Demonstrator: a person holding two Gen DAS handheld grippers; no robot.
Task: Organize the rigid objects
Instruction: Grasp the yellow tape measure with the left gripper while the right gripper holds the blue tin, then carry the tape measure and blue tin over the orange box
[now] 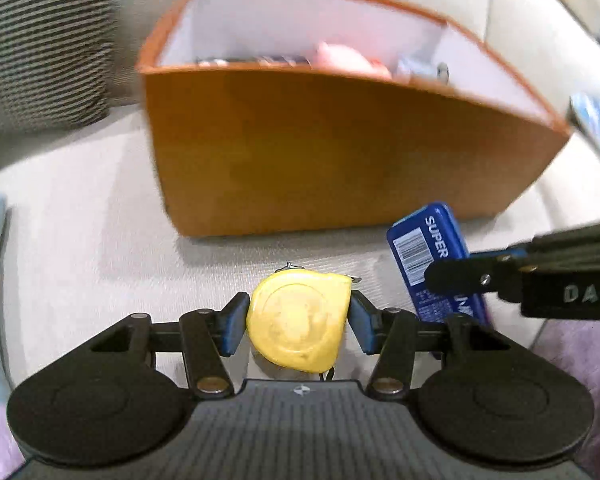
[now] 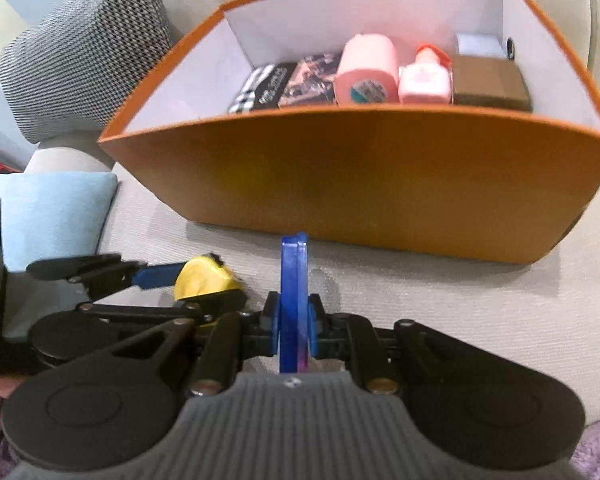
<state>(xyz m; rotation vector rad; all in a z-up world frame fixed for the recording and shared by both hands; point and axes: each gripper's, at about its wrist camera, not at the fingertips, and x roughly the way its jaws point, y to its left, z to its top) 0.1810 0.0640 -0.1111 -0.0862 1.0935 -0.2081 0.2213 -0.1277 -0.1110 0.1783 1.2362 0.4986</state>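
Note:
My left gripper [image 1: 298,322] is shut on a yellow tape measure [image 1: 298,318], just above the beige sofa seat; both show in the right wrist view, the gripper [image 2: 188,288] and the tape measure [image 2: 200,280]. My right gripper [image 2: 294,326] is shut on a thin blue pack [image 2: 294,280] held on edge; the pack [image 1: 428,248] shows beside the left gripper. An orange box [image 2: 360,172] with white inside stands just ahead of both grippers, and shows in the left wrist view [image 1: 320,148].
The box holds a pink roll [image 2: 366,70], a pink bottle [image 2: 424,80], a brown carton [image 2: 490,82] and dark flat packs [image 2: 288,84]. A patterned cushion [image 2: 84,48] lies left of the box, a light blue cushion [image 2: 56,216] nearer left.

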